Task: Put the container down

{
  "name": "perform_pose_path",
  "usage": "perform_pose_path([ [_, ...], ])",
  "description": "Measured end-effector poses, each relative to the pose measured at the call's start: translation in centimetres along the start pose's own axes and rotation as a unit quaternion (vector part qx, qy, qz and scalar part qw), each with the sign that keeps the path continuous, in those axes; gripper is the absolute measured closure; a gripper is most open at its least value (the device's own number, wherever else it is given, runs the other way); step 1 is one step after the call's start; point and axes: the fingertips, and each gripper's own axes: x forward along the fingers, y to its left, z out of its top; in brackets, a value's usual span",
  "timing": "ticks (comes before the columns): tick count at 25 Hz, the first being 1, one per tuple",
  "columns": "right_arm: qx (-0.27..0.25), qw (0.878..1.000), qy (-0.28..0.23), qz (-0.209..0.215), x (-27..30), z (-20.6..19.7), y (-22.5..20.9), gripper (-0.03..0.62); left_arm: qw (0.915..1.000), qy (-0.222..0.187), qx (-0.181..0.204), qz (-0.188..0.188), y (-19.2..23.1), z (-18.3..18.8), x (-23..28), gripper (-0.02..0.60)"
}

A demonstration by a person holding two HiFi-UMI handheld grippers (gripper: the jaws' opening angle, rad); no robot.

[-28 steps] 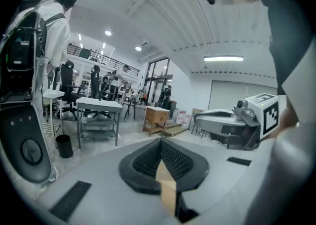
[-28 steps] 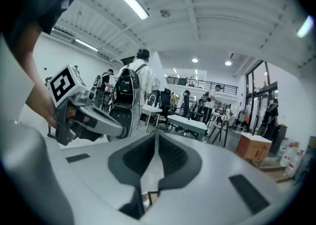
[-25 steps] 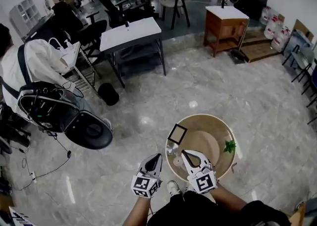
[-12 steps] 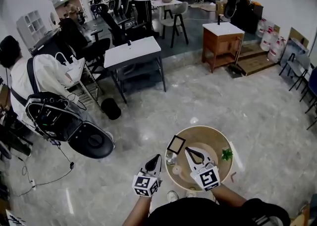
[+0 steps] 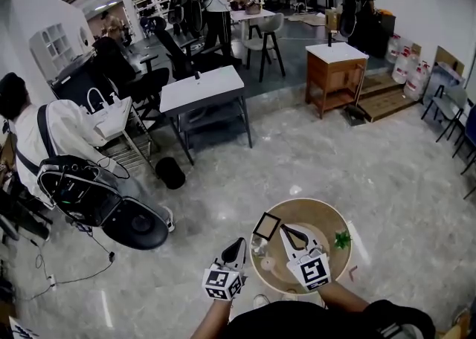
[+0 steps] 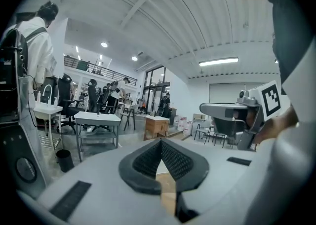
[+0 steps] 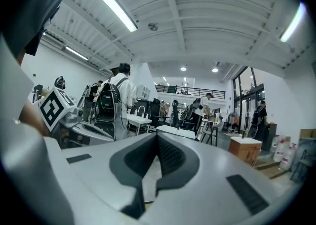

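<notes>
A round wooden table stands low in the head view. On it are a small clear container, a black picture frame and a little green plant. My left gripper hangs just off the table's left rim, shut with nothing in it. My right gripper is over the table, right of the container and apart from it, also shut and empty. In the left gripper view the left gripper has its pads pressed together, and in the right gripper view the right gripper does too. Both point out level into the room.
A black office chair with a backpack stands on the marble floor at the left, beside a seated person. Farther off are a grey desk, a black bin, a wooden cabinet and several people standing.
Both grippers have risen and drawn back toward my body, staying shut. The head view has lifted and takes in more of the room. The things on the table have not moved.
</notes>
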Motion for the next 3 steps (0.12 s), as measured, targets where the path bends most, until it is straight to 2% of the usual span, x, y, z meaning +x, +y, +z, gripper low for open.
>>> perform_pose_path([
  [3,-0.003,1.0,0.002,-0.004,0.27,0.58,-0.7,0.595,1.0,-0.002,0.001,0.004,0.18,0.85,0.17,0.583],
])
